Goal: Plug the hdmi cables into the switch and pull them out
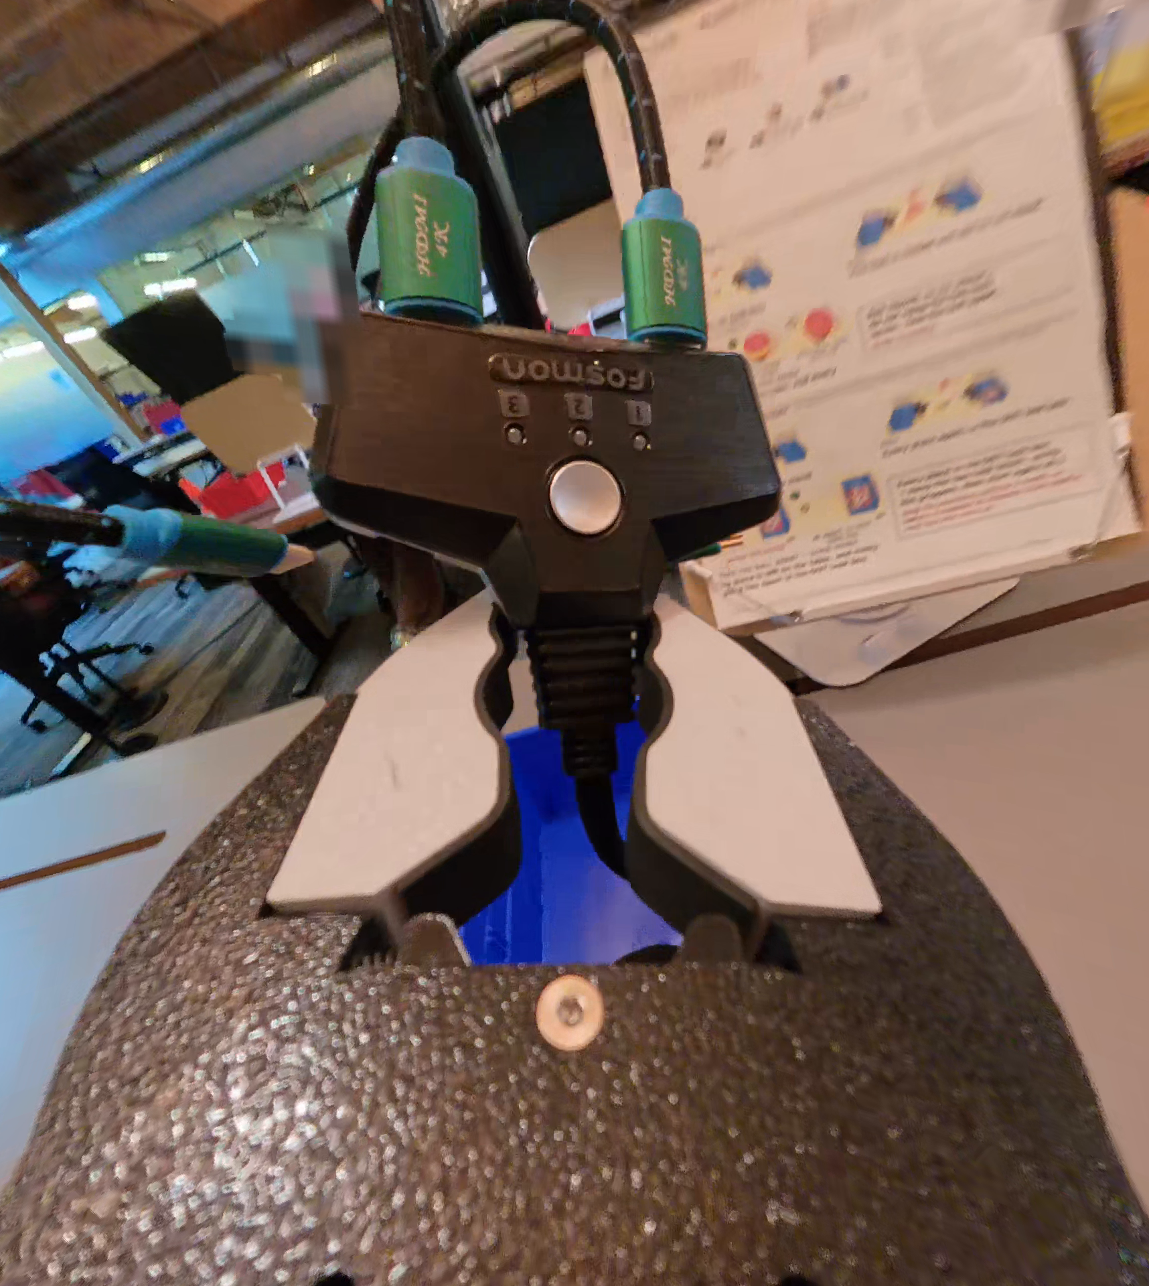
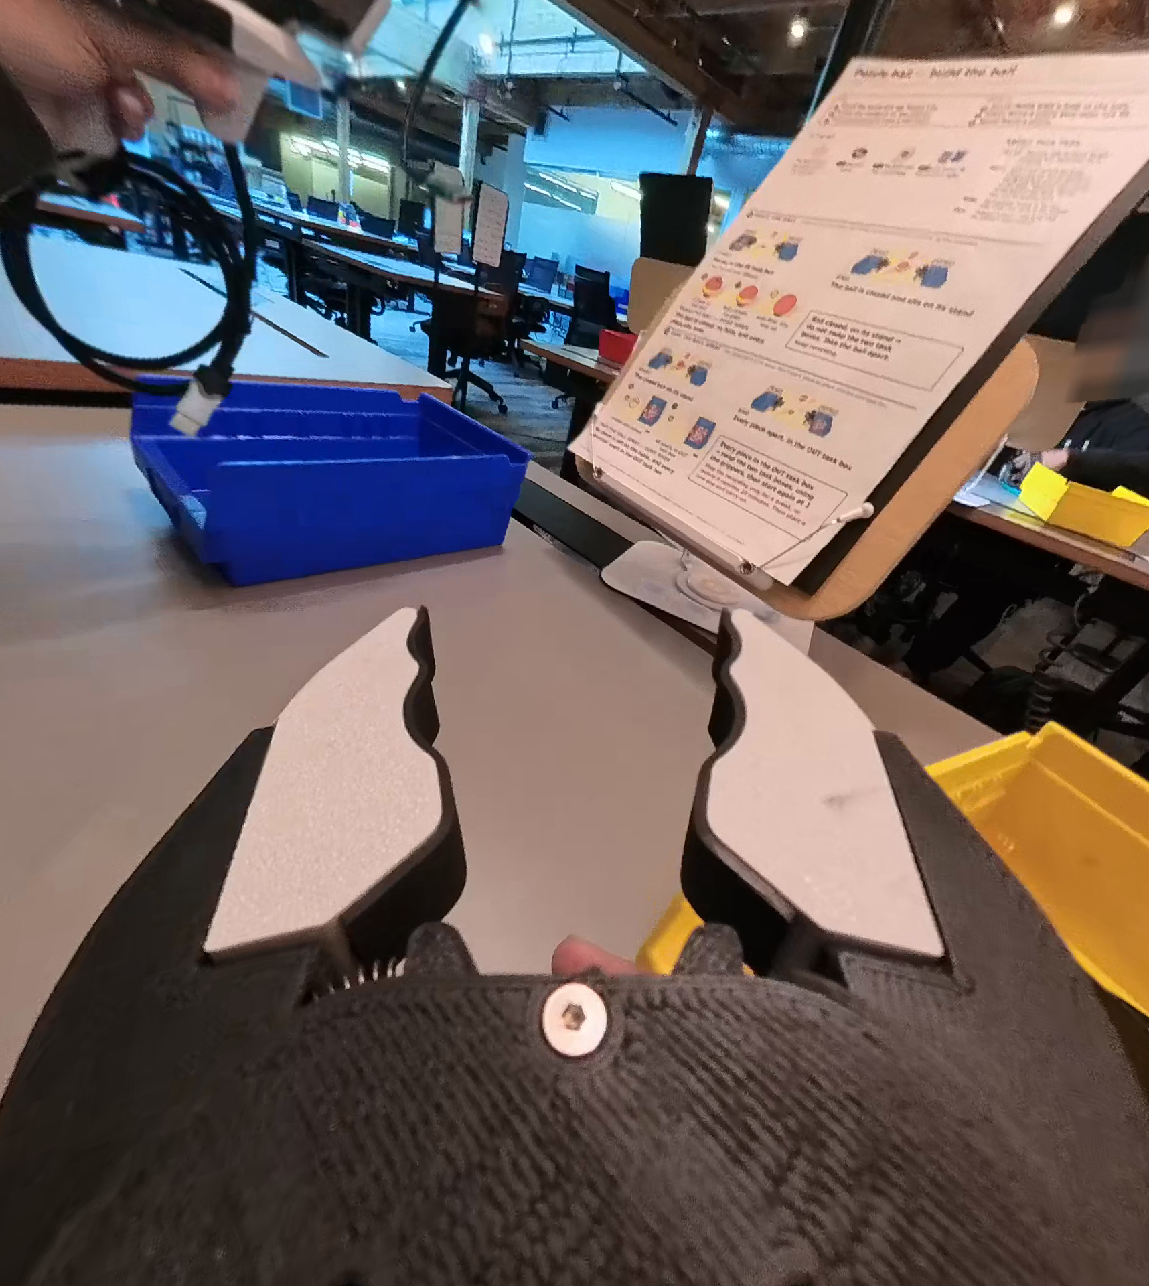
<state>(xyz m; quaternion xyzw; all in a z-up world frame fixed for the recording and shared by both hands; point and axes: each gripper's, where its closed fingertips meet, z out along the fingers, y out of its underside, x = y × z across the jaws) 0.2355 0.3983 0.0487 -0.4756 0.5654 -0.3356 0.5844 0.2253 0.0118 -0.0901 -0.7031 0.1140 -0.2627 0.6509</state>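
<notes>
In the left wrist view my left gripper (image 1: 579, 654) is shut on the ribbed cable neck of a black HDMI switch (image 1: 544, 445) and holds it up in the air. Two green HDMI plugs sit in its far edge, one on the left (image 1: 427, 243) and one on the right (image 1: 665, 278). A third green plug (image 1: 210, 543) hangs free at the left, out of the switch. In the right wrist view my right gripper (image 2: 572, 668) is open and empty above the grey table (image 2: 71, 626). A black cable loop with a bare plug end (image 2: 199, 403) dangles over the blue bin (image 2: 321, 473).
A blue bin stands on the table at the left and also shows below the left gripper's fingers (image 1: 558, 870). A yellow bin (image 2: 1079, 856) sits by the right gripper. An instruction sheet on a stand (image 2: 836, 334) stands at the table's far edge. A person's hand (image 2: 71, 62) shows top left.
</notes>
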